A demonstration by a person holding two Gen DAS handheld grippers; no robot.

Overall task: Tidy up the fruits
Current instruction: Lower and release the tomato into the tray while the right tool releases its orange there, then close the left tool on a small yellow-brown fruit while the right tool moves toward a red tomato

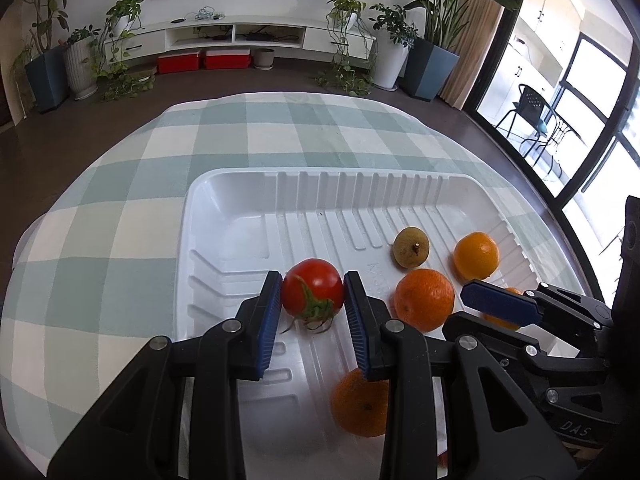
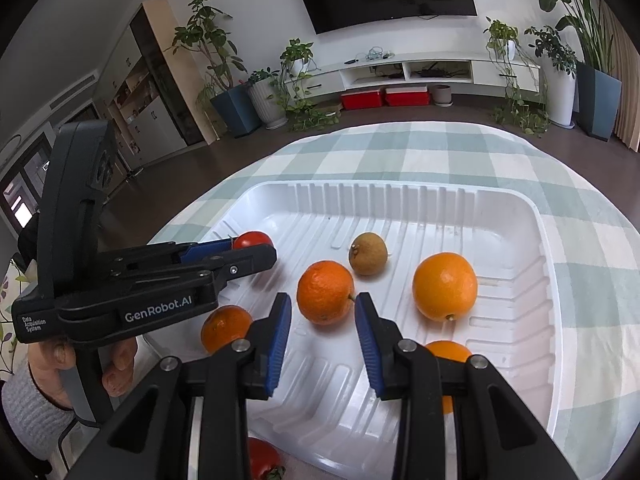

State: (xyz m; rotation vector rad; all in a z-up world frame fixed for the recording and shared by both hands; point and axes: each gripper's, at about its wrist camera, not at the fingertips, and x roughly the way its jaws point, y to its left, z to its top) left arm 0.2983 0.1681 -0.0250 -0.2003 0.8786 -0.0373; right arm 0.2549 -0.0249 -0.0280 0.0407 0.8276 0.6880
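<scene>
A white ribbed plastic tray lies on a green-and-white checked tablecloth. My left gripper is shut on a red tomato over the tray's left part; the tomato also shows in the right wrist view. My right gripper is open and empty, its jaws on either side of the near end of an orange. The tray also holds a brownish pear, a big orange, a small orange and another orange partly hidden by my right finger.
A second tomato lies outside the tray at its near edge. The checked cloth spreads beyond the tray to the left and far side. Plants, a TV console and glass doors stand beyond the table.
</scene>
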